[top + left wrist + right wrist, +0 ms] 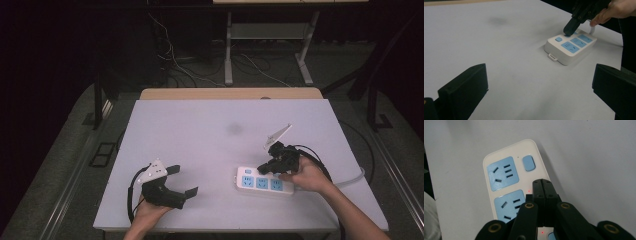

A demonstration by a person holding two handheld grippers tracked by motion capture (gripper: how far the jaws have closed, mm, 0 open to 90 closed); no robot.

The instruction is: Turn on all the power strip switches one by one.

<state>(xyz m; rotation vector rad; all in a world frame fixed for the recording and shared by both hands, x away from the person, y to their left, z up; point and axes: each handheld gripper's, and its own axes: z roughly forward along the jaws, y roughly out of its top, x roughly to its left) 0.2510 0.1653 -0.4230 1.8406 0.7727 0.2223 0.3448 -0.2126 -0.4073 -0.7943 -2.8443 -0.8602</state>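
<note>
While left tongs point(183, 181) gape empty, right tongs point(542, 185) (closed) press power strip point(264, 182).

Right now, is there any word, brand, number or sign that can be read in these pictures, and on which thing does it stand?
No text can be read in any view.
Power strip: its white face, blue sockets and blue switch bear no legible print.
Right gripper, shut over the strip: no label visible.
Left gripper, open: no label visible.
Table: a faint dark smudge, not writing.
</note>
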